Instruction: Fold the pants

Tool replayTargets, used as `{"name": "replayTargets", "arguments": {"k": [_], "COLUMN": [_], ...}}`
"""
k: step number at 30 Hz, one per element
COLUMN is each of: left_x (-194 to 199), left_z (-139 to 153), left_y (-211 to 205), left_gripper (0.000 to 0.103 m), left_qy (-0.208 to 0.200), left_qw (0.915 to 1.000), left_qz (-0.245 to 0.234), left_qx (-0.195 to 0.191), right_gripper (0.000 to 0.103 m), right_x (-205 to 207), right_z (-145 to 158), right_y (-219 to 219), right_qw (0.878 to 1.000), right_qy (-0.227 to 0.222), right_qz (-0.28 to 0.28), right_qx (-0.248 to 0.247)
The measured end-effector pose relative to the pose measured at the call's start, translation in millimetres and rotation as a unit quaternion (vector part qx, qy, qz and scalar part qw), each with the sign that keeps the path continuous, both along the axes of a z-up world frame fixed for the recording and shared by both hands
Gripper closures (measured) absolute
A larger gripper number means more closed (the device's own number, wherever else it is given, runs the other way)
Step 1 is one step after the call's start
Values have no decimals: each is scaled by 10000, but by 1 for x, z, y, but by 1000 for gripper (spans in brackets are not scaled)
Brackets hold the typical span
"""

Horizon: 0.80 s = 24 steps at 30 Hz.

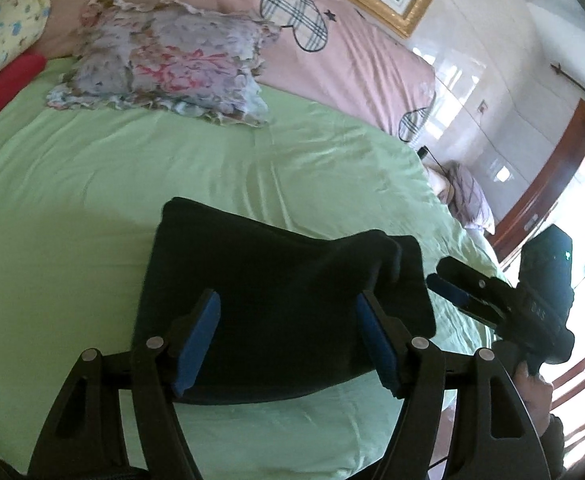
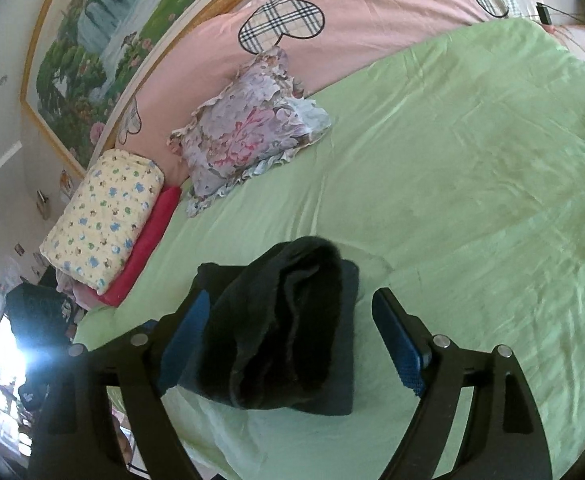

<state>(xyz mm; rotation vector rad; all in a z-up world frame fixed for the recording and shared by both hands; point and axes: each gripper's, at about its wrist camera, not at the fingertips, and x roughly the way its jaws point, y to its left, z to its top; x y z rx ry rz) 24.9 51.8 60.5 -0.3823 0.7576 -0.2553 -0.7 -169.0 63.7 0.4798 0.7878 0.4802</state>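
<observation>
Both tools [image 1: 288, 336] [image 2: 296, 340] spread wide over folded dark pants [image 1: 276, 280], thick bundle on green sheet [image 1: 92, 184].

The dark folded pants [image 2: 284, 332] lie on the green bed [image 2: 452, 200], between the spread fingers of the right tool [image 2: 292, 344]; a floral pillow [image 2: 244, 132] rests beyond.

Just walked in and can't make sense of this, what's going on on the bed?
A person with a gripper in each hand is folding dark pants on a green sheet. The pants already lie in a compact folded bundle. The left gripper and right gripper are both open, fingers on either side of the bundle, gripping nothing.
</observation>
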Motion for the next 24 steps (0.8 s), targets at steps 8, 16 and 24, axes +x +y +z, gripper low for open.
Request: {"name": "replayTargets", "arguments": {"k": [8,16,24], "left_x": [-3,3,8], "left_z": [-7,-13,-20], "left_y": [15,24,32], "left_gripper": [31,31,30], "left_qy": [83,236,372], "left_qw": [9997,9992,9984], "left_qz": [184,316,415], "left_qx": [-113,-110,-102], "right_gripper": [19,19,19], "right_x": [-8,-12,-13], "right_z": [0,-8,-19], "right_y": [8,6,14], "right_qw": [10000,9995,9991], "right_qy": [50,219,370], "right_qz": [-46,-210,-162], "right_qx": [-50,-4,-114]}}
